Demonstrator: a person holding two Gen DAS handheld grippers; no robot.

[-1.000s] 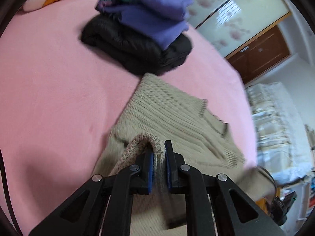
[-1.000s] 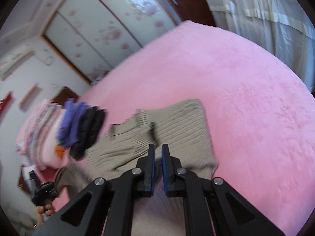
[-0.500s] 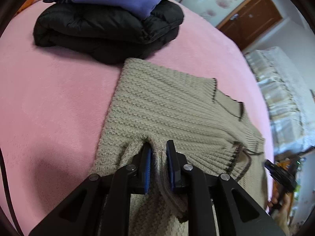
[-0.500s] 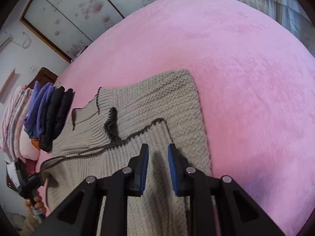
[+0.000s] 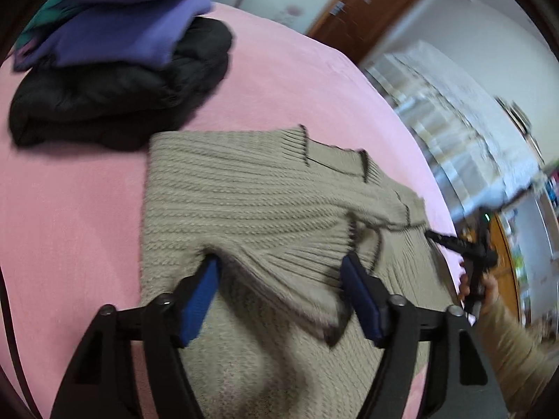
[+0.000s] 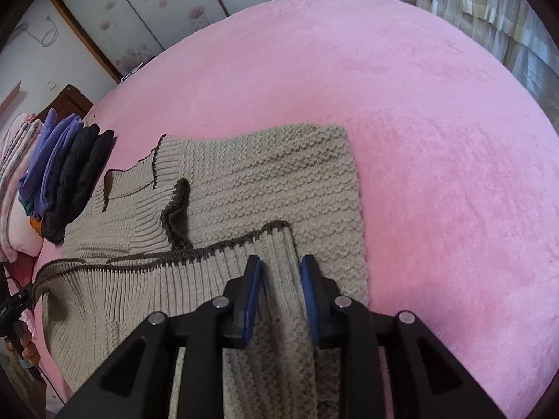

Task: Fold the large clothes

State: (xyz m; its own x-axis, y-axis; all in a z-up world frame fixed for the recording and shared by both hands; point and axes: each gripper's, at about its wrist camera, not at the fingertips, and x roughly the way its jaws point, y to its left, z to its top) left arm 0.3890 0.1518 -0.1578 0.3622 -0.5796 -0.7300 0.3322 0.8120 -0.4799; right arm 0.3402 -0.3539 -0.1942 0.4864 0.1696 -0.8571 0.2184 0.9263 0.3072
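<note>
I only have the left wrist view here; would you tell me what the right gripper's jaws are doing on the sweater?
Observer: The right gripper has its jaws opening, with a ribbed fold of the beige sweater between them, pads not pressing it.
Operator: Thank you. What lies beyond that fold?
Observer: The sweater's far edge ends on bare pink bedspread.
Operator: And past the bed on that side?
Observer: Pale curtains hang beyond the bed's far edge.
</note>
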